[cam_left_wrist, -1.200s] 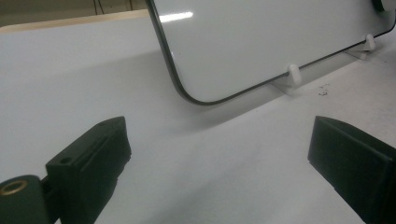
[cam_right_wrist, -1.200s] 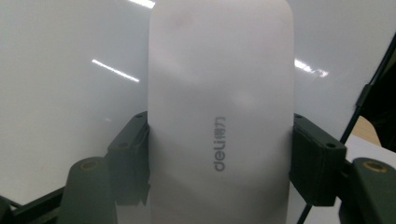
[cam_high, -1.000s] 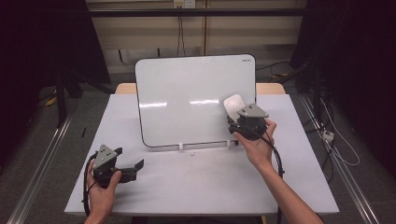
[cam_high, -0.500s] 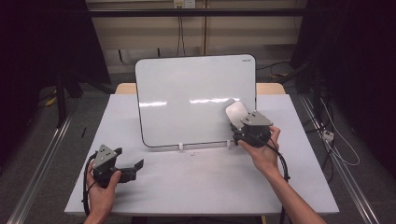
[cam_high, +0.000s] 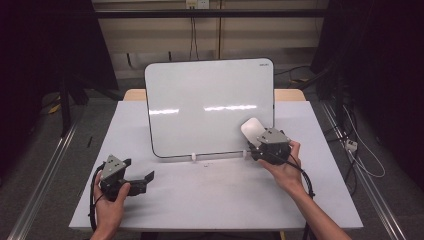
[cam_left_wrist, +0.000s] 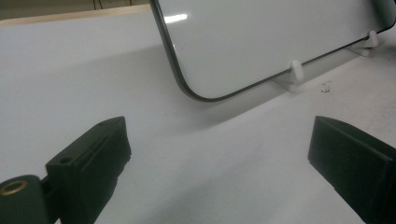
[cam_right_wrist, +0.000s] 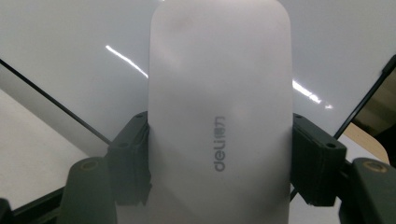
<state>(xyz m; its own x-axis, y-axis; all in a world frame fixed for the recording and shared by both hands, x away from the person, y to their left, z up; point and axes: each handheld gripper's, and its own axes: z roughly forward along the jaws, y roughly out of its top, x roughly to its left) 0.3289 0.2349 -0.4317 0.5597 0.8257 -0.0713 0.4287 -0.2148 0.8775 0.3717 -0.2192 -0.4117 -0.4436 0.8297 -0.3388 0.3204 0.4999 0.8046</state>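
While right tongs (cam_high: 254, 137) clamp eraser (cam_high: 252, 131), whiteboard (cam_high: 210, 105) upright

Whiteboard (cam_high: 210, 107) glossy and smooth, dark-rimmed; eraser (cam_right_wrist: 219, 116) matt white plastic; table (cam_high: 200, 195) matt, pale; claw (cam_left_wrist: 219, 154) pads matt black.
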